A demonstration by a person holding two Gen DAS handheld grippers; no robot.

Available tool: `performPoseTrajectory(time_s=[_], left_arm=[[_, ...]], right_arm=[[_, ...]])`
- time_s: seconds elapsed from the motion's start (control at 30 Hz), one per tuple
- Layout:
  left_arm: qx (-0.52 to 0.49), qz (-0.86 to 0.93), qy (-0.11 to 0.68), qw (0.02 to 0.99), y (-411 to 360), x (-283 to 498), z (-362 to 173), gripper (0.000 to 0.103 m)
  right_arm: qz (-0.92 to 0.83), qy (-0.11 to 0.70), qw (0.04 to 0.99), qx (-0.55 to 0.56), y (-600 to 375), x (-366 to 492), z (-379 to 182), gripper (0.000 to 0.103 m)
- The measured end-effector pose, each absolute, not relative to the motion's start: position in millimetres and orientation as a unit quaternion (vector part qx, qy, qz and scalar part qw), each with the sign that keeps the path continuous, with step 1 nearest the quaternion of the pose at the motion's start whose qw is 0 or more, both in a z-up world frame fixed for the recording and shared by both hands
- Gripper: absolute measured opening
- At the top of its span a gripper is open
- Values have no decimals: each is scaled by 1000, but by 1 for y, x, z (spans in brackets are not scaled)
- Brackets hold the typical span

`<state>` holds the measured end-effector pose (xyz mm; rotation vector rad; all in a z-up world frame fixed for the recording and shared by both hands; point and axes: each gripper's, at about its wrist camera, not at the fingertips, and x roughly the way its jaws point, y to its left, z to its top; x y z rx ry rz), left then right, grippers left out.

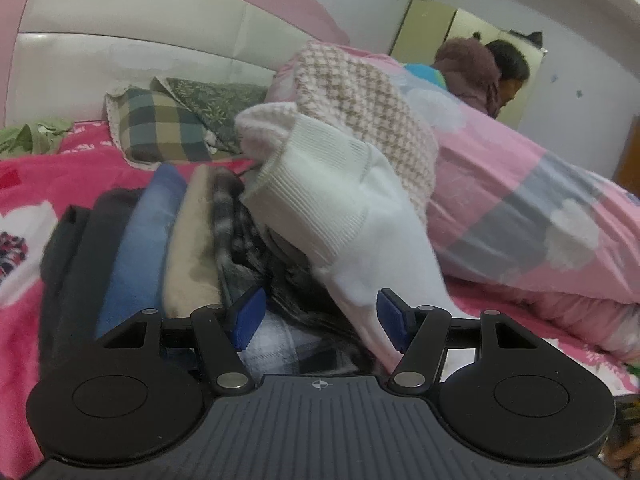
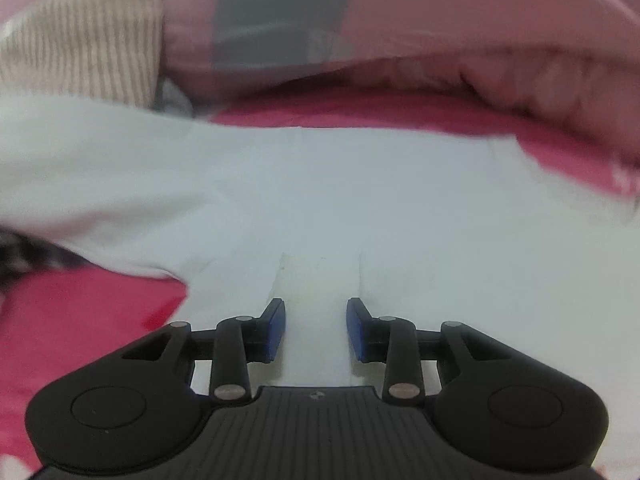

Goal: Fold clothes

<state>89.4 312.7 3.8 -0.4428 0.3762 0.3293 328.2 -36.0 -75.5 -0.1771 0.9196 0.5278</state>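
A white garment with a ribbed cuff hangs slanting across the left wrist view, its lower edge running down past the right finger. My left gripper is open, over a black-and-white plaid piece; nothing is pinched between its blue pads. Left of it stands a stack of folded clothes: dark, blue, beige and plaid layers. In the right wrist view the white garment spreads over the bed. My right gripper is shut on a raised fold of it, with creases running forward from both pads.
A pink houndstooth knit lies behind the white garment. A bulky pink and grey quilt fills the right side. A plaid pillow and a white headboard are at the back. A person shows at the far right. The bed sheet is pink.
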Motion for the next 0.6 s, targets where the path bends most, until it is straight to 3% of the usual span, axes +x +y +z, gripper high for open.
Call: performPoseTrajectory(time_s=[0.13,0.17,0.2,0.3,0.6], left_arm=[[-220,156,174,947,309,87,0,62],[-222,155,172,947,310,86,0,62],[-224,155,171,947,311,85,-1,62],[-229,154,167,947,314,83,-2,62],[-238,152,164,945,318,78,-7,62]], right_arm=[[238,424,863,-136,-16,330,-80,34],[238,423,863,-139,-15,331,-80,27],[236,423,864,-140,-15,332,-79,13],[227,420,869,-132,-18,334,-76,0],[219,361,907,2,-49,350,-39,0]])
